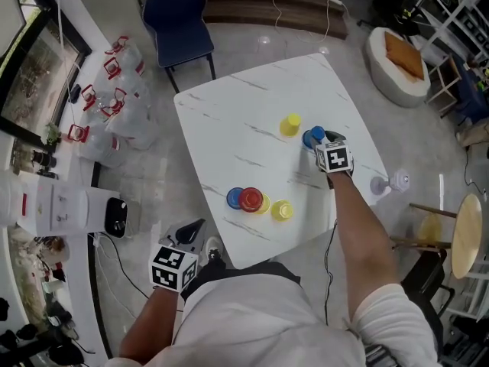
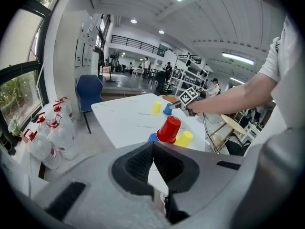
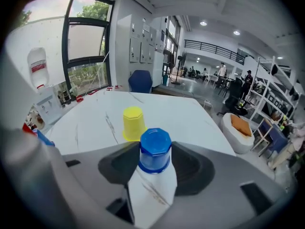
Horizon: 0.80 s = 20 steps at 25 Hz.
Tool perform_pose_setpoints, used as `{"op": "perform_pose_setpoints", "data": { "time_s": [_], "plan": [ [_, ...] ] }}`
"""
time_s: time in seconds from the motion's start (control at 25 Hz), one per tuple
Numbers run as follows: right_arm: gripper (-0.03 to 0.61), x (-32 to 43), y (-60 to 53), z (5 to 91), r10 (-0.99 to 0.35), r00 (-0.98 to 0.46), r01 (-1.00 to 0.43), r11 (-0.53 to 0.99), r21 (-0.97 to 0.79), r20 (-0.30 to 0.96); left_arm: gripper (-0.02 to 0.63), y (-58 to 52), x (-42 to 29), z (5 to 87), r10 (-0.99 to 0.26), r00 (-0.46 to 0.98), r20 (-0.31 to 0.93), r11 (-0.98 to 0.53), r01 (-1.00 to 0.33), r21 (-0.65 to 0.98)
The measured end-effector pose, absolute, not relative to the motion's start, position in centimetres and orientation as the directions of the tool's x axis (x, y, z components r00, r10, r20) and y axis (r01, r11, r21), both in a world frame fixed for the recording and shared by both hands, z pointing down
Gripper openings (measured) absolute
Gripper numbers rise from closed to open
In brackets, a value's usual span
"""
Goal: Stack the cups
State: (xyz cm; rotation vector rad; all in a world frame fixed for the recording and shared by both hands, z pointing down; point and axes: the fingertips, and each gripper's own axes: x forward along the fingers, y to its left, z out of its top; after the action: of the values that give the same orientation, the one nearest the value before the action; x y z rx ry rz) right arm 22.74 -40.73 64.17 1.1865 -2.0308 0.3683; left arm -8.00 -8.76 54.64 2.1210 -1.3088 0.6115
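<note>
Counter (image 1: 229, 121) at centre, person at its near edge.
Far half: lone cup (image 1: 289, 125) left. Second cup (image 1: 310, 138) just right of it, apart, standing between jaws of right gripper (image 1: 321, 138); jaws closing.
Near edge: three cups in row. Left cup (image 1: 234, 198) and middle cup (image 1: 250, 199) touching, middle one tilted, raised on neighbours. Right cup (image 1: 282, 209) just beside.
Chair (image 1: 177, 14) beyond far left corner.
Bottles (image 1: 114, 98) on floor, left of counter.
Stool (image 1: 466, 232) on right, well apart.

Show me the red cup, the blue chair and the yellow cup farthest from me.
red cup (image 1: 250, 199), head view, on its upturned base.
blue chair (image 1: 185, 40), head view, on its seat padding.
far yellow cup (image 1: 289, 124), head view, on its upturned base.
</note>
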Motion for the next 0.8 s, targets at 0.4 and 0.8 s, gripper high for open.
{"op": "perform_pose_setpoints", "data": {
  "time_s": [0.4,0.8],
  "plan": [
    [0.209,21.5,-33.0,57.4,-0.697,-0.352,-0.879,0.475,0.036,0.625,0.005,-11.0,-6.0,53.3,-0.616,0.523,0.59,-0.495,-0.839,0.227],
    [0.21,18.6,-22.2,51.9,-0.707,-0.37,-0.857,0.51,0.073,0.602,0.005,-10.7,-4.0,52.8,-0.537,0.628,0.562,-0.637,-0.739,0.217]
  ]
}}
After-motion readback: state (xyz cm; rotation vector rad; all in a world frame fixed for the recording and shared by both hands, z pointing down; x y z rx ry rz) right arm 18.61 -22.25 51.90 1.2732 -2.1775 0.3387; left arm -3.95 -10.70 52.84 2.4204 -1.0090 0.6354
